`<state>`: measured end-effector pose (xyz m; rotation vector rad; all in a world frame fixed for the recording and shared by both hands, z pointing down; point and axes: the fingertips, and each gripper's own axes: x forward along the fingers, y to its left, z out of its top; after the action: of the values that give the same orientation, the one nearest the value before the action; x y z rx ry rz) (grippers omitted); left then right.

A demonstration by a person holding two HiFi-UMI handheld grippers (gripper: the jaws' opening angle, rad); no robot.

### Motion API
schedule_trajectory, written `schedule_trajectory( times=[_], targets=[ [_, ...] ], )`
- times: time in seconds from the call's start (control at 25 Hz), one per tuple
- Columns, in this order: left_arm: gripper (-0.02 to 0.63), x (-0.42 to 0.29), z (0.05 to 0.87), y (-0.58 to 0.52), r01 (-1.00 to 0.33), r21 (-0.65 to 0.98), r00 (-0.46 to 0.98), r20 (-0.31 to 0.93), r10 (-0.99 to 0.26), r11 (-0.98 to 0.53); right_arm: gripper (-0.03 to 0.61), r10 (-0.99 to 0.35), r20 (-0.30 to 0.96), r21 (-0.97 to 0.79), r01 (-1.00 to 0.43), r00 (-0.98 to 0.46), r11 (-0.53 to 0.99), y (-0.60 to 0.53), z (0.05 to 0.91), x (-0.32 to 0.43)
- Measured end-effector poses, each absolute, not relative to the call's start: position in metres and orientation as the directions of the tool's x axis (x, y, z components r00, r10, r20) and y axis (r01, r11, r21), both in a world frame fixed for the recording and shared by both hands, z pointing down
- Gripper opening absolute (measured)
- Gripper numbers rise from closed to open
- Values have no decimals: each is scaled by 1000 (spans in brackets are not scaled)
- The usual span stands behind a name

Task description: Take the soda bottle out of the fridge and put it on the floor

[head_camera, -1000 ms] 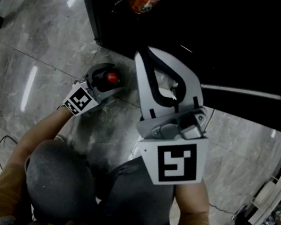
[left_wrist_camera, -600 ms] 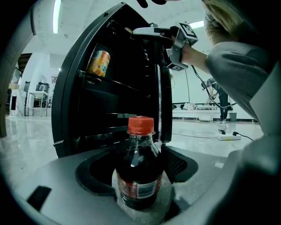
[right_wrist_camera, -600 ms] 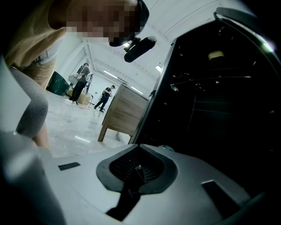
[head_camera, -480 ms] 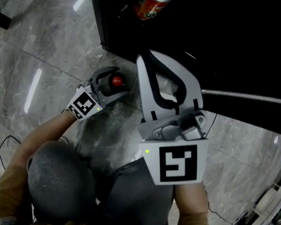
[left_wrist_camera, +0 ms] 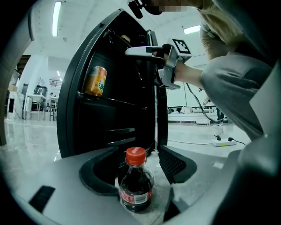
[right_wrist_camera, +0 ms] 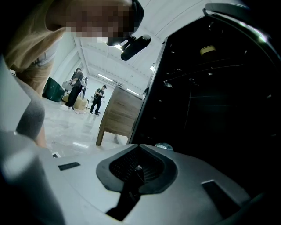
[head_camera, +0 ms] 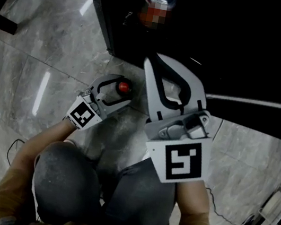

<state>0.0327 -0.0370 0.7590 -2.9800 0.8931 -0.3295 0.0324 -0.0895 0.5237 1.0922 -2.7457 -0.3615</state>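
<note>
- The soda bottle [left_wrist_camera: 136,181] is a small clear plastic one, filled with dark cola, with 1 red cap and a red label bearing a white patch. It stands upright on the floor, just in front of the fridge. From the head view only its red cap [head_camera: 124,86] shows.
- The fridge [left_wrist_camera: 83,101] is black, its door open and its dark shelves showing.
- The floor [head_camera: 44,49] is glossy grey marble-look tile with light streaks reflected on it.
</note>
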Motion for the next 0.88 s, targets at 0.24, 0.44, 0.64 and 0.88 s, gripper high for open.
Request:
schedule_trajectory(
  times=[0.24, 0.44, 0.64, 0.88],
  targets=[
    [200, 24, 737, -44, -558, -59, 814, 156, -559, -828, 3, -699, 61, 258, -666, -712, 700, -95, 525, 28],
    [74, 20, 724, -46, -566, -33, 810, 160, -564, -823, 3, -702, 88, 237, -670, -706, 704, -99, 531, 27],
    [3, 16, 710, -49, -600, 4, 787, 180, -590, -800, 3, -708, 119, 170, -688, -696, 705, -99, 531, 20],
    [0, 5, 675, -49, -637, -15, 750, 219, -624, -771, 3, -720, 129, 119, -710, -682, 694, -74, 507, -2]
  ],
)
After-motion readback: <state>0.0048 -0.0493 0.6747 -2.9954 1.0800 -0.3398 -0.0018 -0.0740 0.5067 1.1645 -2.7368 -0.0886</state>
